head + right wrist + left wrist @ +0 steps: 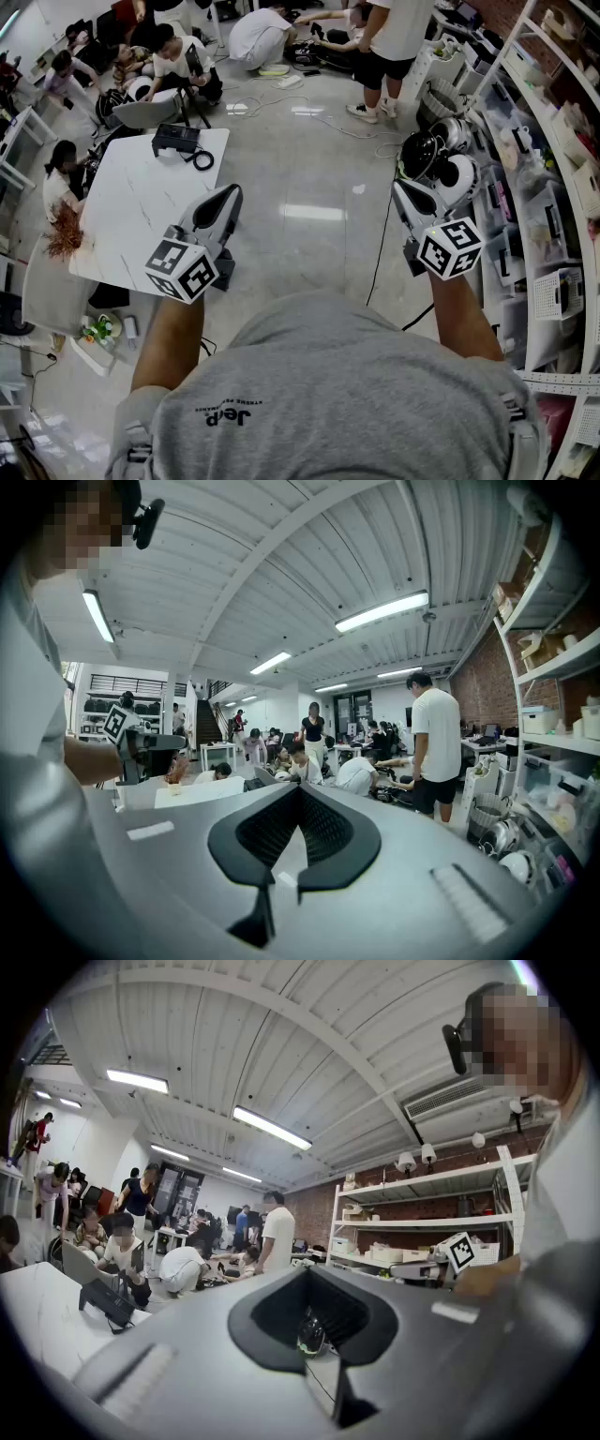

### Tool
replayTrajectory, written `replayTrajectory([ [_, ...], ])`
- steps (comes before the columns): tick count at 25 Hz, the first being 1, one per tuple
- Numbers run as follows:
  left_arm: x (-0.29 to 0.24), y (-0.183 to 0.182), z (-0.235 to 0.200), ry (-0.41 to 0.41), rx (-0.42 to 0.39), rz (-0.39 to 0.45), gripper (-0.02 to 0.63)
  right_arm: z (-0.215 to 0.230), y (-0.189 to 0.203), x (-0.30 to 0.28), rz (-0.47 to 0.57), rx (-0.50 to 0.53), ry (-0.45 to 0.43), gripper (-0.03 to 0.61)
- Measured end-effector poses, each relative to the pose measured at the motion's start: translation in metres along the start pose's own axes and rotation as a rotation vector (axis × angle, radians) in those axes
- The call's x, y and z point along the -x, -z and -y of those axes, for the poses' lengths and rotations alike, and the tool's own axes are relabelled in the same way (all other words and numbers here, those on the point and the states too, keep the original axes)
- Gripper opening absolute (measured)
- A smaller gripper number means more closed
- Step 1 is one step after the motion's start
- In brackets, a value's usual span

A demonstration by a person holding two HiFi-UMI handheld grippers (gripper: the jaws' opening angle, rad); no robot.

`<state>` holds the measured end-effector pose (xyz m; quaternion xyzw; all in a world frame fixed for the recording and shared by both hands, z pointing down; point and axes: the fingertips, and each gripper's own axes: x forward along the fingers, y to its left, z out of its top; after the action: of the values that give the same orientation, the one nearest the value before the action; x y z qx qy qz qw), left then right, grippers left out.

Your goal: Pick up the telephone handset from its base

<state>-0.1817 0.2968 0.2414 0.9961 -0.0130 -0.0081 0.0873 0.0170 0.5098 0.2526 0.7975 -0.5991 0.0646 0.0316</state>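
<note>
The head camera looks steeply down from above the person's shoulders, over the left tool (228, 194) and right tool (401, 190), onto the floor (309, 169), with the worktop (131, 220) at far left. Each tool camera sits close behind its own jaws and faces level across the room. All three views share the standing person in a white shirt (401, 33).

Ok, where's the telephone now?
Head view, upper left: the telephone sits at the far end of the white table, ahead of the left hand-held gripper.
</note>
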Motion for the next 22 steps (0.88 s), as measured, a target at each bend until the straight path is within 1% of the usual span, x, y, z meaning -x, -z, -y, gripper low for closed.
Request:
replayTrajectory([
  [14, -0.014, 0.001, 0.003, 0.008, -0.004, -0.001, 0.058, 0.012, 0.001, -0.002, 0.013, -0.006, 0.004, 0.005],
  [22, -0.027, 0.0, 0.017, 0.003, -0.009, -0.003, 0.058, 0.028, -0.002, 0.005, 0.032, -0.01, -0.007, 0.006],
])
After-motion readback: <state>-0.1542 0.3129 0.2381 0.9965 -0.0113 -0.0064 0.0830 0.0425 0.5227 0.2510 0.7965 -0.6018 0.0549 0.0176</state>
